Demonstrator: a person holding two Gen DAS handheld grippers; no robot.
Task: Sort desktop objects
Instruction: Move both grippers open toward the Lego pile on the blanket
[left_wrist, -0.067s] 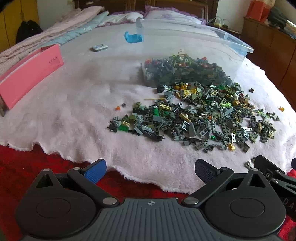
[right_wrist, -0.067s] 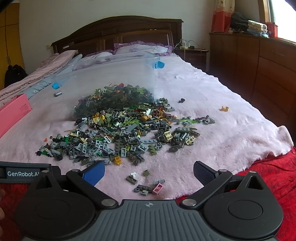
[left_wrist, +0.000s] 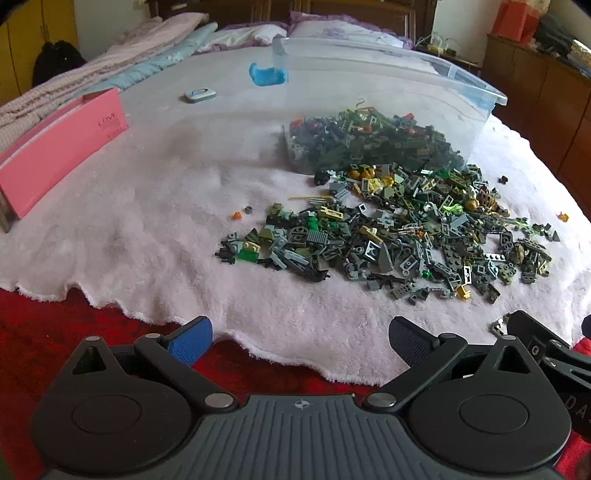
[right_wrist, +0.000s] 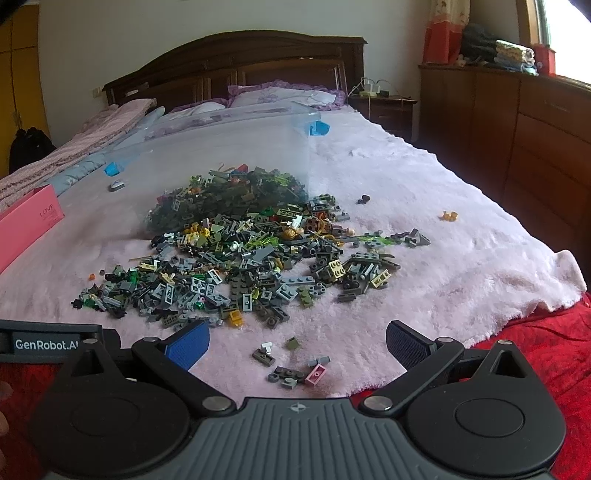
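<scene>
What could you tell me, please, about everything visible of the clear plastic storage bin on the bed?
The clear plastic storage bin is a large, see-through, rectangular tub lying tipped on its side on the fluffy pale pink blanket, its open mouth facing the cameras. A blue latch handle shows at each end. Small building bricks, mostly grey, dark green and black, fill its lower wall and spill out onto the blanket. Neither gripper touches it.

Heap of small grey, green and yellow plastic building bricks (left_wrist: 399, 229) (right_wrist: 236, 254), spilling from tipped clear plastic bin (left_wrist: 388, 92) (right_wrist: 221, 147), a few strays (right_wrist: 299, 365) nearer
</scene>
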